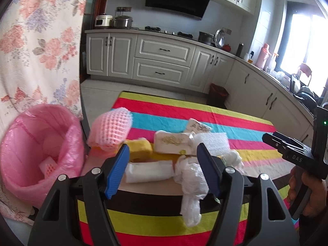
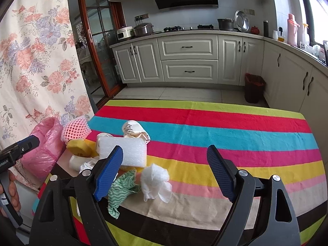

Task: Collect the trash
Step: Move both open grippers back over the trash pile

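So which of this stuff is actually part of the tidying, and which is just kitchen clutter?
Part of the job:
pink-lined bin
pink foam net
yellow sponge
white foam block
crumpled tissue
green cloth

Just there:
pots on the counter
pink flask
dark floor bin
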A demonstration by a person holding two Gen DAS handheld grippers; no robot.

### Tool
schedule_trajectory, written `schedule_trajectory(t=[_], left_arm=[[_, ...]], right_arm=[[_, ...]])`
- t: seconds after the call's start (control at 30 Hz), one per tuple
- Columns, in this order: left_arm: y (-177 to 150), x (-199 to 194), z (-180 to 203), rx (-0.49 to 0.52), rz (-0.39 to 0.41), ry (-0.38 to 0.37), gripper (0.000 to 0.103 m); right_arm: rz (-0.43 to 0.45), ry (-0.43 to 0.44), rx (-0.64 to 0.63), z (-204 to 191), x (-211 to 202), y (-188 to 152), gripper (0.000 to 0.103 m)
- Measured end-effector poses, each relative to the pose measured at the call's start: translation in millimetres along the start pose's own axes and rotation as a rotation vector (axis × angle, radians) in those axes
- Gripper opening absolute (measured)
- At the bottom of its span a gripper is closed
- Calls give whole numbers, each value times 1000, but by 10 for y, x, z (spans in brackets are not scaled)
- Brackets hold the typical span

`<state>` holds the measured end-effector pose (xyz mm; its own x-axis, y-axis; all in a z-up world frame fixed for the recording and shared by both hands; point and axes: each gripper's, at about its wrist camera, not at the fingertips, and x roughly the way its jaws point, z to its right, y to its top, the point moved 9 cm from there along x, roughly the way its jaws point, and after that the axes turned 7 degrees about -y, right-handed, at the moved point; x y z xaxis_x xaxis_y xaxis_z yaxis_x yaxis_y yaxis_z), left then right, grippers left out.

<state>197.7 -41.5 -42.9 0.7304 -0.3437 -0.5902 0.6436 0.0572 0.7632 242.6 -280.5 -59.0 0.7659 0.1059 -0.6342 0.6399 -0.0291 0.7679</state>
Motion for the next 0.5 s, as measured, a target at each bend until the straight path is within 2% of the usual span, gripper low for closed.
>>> schedule_trajectory(t=[0.23, 0.5], left_arm=[[-228, 348, 272, 11, -78, -49, 65], [-426, 678, 374, 4, -155, -83, 65]], right_arm=[[-40, 4, -3, 109, 128, -165, 80], [-86, 10, -2, 197, 236, -356, 80]])
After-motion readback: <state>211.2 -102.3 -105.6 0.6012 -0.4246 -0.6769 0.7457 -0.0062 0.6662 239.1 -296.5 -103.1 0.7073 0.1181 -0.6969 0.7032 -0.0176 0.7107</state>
